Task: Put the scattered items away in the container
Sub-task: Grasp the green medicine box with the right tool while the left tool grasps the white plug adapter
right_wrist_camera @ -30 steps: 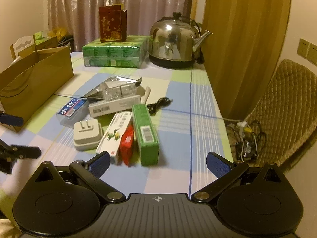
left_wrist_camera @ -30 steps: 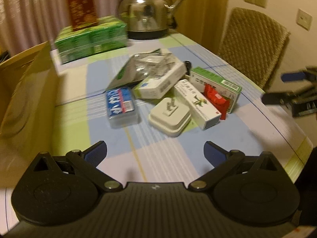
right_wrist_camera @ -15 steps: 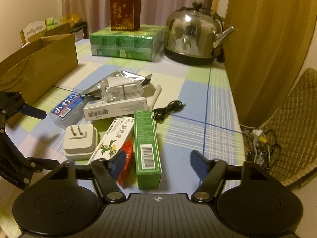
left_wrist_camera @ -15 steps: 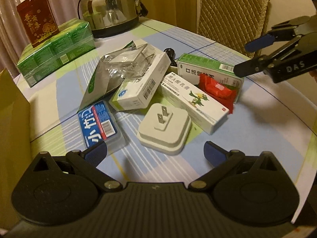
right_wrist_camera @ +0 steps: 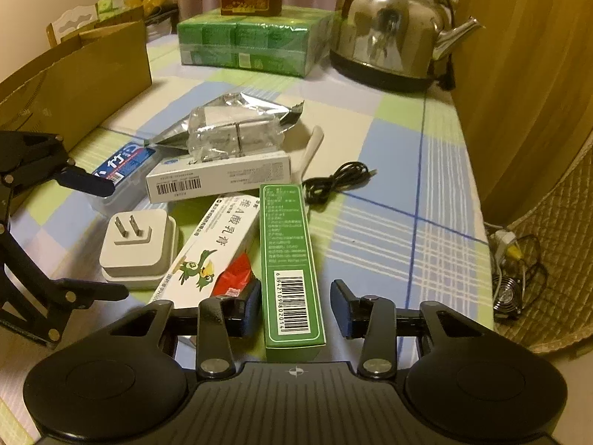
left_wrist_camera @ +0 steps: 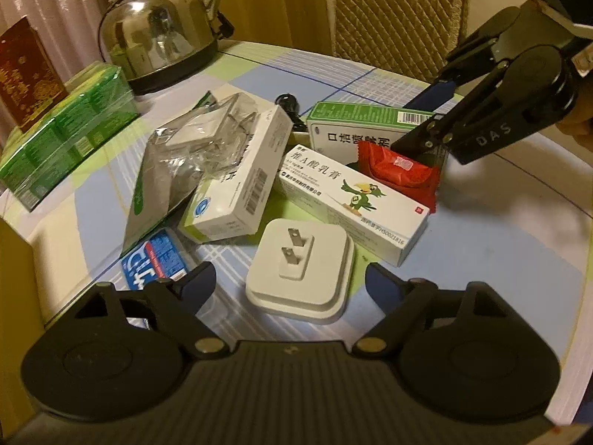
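A pile of items lies on the checked tablecloth. My left gripper (left_wrist_camera: pixel 291 278) is open, its fingers either side of a white plug adapter (left_wrist_camera: pixel 302 270), also in the right wrist view (right_wrist_camera: pixel 139 246). My right gripper (right_wrist_camera: pixel 296 306) is open with its fingers astride the near end of a green box (right_wrist_camera: pixel 287 259); a gap shows on each side. A red packet (right_wrist_camera: pixel 235 274) lies by its left finger. A white parrot box (left_wrist_camera: pixel 352 200), a white barcode box (left_wrist_camera: pixel 241 185), a foil pouch (left_wrist_camera: pixel 185 163) and a blue pack (left_wrist_camera: pixel 155 263) lie around. The brown paper bag (right_wrist_camera: pixel 74 85) stands at the left.
A steel kettle (right_wrist_camera: pixel 393 33) and a stack of green tissue packs (right_wrist_camera: pixel 248 40) with a red box on top stand at the far end. A black cable (right_wrist_camera: pixel 337 181) lies right of the pile. A wicker chair (right_wrist_camera: pixel 556 259) stands beside the table's right edge.
Both grippers have moved in and down onto the pile. The right gripper's fingers have narrowed around the green box. The left gripper now straddles the plug adapter.
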A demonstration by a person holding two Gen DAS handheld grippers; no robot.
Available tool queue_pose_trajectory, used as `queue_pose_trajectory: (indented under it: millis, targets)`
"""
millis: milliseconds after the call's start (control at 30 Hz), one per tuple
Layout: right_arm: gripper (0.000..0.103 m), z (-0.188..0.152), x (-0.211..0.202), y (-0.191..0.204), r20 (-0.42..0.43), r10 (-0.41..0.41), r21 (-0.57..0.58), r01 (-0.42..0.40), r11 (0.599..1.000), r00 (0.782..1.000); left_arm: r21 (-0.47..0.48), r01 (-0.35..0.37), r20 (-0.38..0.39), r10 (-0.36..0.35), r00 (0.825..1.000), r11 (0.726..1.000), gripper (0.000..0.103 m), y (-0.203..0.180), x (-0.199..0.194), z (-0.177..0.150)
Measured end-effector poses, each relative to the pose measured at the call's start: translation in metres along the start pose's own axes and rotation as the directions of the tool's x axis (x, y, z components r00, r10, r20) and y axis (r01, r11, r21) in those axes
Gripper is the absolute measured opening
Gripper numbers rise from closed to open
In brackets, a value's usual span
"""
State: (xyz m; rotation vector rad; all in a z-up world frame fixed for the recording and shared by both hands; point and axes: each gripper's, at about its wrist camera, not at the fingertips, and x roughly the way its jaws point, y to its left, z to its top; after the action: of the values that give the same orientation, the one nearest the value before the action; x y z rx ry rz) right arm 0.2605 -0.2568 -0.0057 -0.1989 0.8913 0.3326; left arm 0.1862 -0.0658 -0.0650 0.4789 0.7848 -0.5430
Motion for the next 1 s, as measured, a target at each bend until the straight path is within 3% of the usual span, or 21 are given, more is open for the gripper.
queue_pose_trajectory:
  millis: [233,400,700,767,1000]
  targets:
    - [0.028,0.0,0.006,0.001,-0.015,0.015,0.009,-0.015,1.0,1.0,0.051,0.021,-0.039,-0.019,0.999,0.998,0.079,0.0,0.016,0.006]
    - [0.027,-0.005,0.0,-0.001,-0.016,0.011,0.04,-0.01,0.999,1.0,0.031,0.038,-0.062,-0.037,0.997,0.999,0.062,0.001,0.018,0.007]
    - [0.027,-0.031,-0.025,0.005,-0.027,-0.002,0.073,0.004,0.997,1.0,-0.044,0.077,-0.09,-0.081,0.993,0.996,0.064,-0.024,-0.012,-0.011]
    - [0.028,-0.037,-0.028,0.008,-0.027,-0.005,0.067,0.007,0.998,1.0,-0.055,0.079,-0.091,-0.084,0.992,0.995,0.073,-0.028,-0.012,-0.014]
    - [0.028,-0.037,-0.027,0.008,-0.021,-0.022,0.051,0.023,0.998,1.0,-0.091,0.091,-0.101,-0.1,0.99,0.992,0.072,-0.027,-0.003,-0.012]
